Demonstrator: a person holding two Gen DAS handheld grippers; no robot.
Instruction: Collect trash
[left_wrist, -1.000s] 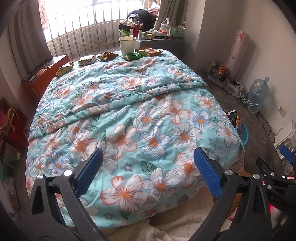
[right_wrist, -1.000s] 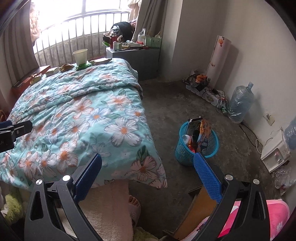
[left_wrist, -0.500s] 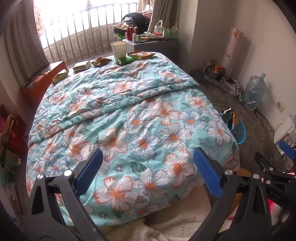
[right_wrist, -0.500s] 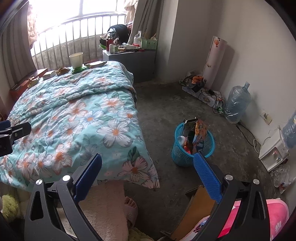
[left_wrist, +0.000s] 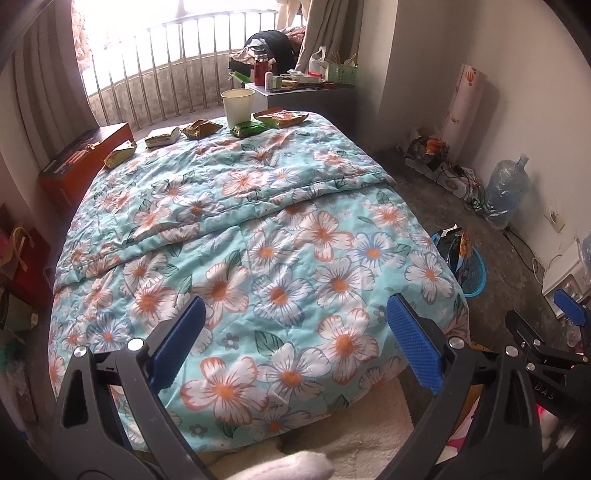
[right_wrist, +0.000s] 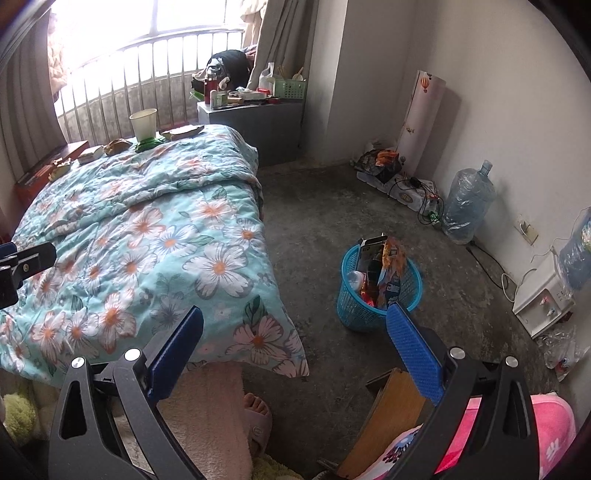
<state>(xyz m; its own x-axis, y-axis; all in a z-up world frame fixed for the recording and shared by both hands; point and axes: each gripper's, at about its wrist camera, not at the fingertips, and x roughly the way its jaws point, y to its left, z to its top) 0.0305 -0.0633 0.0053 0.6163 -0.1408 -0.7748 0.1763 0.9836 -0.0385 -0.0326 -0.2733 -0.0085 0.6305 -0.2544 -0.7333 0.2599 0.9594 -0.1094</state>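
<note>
Several snack wrappers lie along the far edge of the floral bed: a green one (left_wrist: 250, 129), an orange one (left_wrist: 282, 118), a brown one (left_wrist: 201, 129) and two yellowish ones (left_wrist: 161, 138). A paper cup (left_wrist: 237, 106) stands among them. A blue basket (right_wrist: 378, 293) with trash in it sits on the floor right of the bed. My left gripper (left_wrist: 295, 347) hangs open over the bed's near end, far from the wrappers. My right gripper (right_wrist: 295, 347) is open above the bed corner and floor, with nothing between its fingers.
A grey nightstand (right_wrist: 255, 122) crowded with bottles stands past the bed. A water jug (right_wrist: 467, 205), a power strip with cables (right_wrist: 410, 190) and a white appliance (right_wrist: 543, 301) line the right wall. A slippered foot (right_wrist: 256, 415) and a wooden board (right_wrist: 388, 413) are near me.
Both grippers have drawn back and risen a little, so the bed and basket look slightly farther. Both stay open.
</note>
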